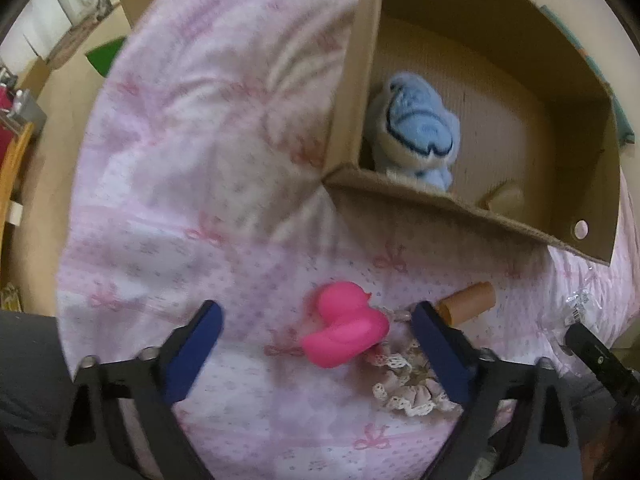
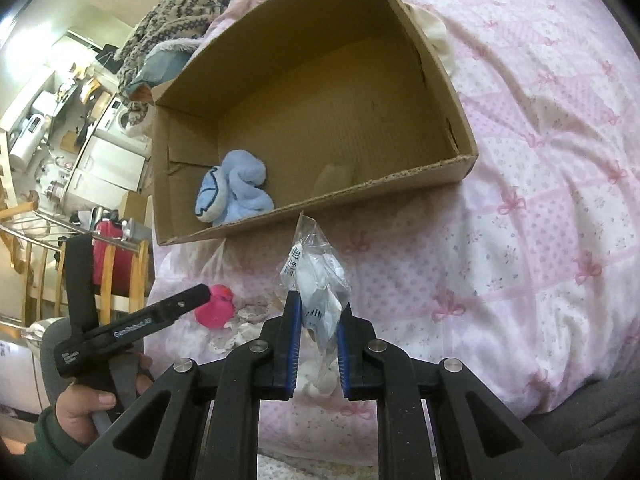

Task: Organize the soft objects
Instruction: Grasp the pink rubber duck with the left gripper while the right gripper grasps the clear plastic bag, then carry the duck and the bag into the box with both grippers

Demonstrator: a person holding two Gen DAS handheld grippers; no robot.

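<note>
A cardboard box [image 1: 436, 200] [image 2: 400, 178] lies on a pink quilt with a blue plush toy [image 1: 418, 132] [image 2: 234, 190] and a pale beige item [image 1: 508, 200] [image 2: 334, 178] inside. My left gripper [image 1: 316, 316] is open above a pink rubber duck [image 1: 346, 330] [image 2: 214, 306], which sits between its fingers beside a lace scrunchie [image 1: 404, 388] [image 2: 250, 316]. A brown cylinder [image 1: 466, 302] lies just past the right finger. My right gripper [image 2: 318, 314] is shut on a clear plastic bag [image 2: 316, 280] holding white items, just in front of the box.
The pink quilt [image 2: 540, 160] covers the bed and bulges up left of the box [image 1: 200, 140]. A knitted garment [image 2: 180, 12] lies behind the box. A wooden chair [image 2: 116, 276] and kitchen furniture stand off the bed's left side.
</note>
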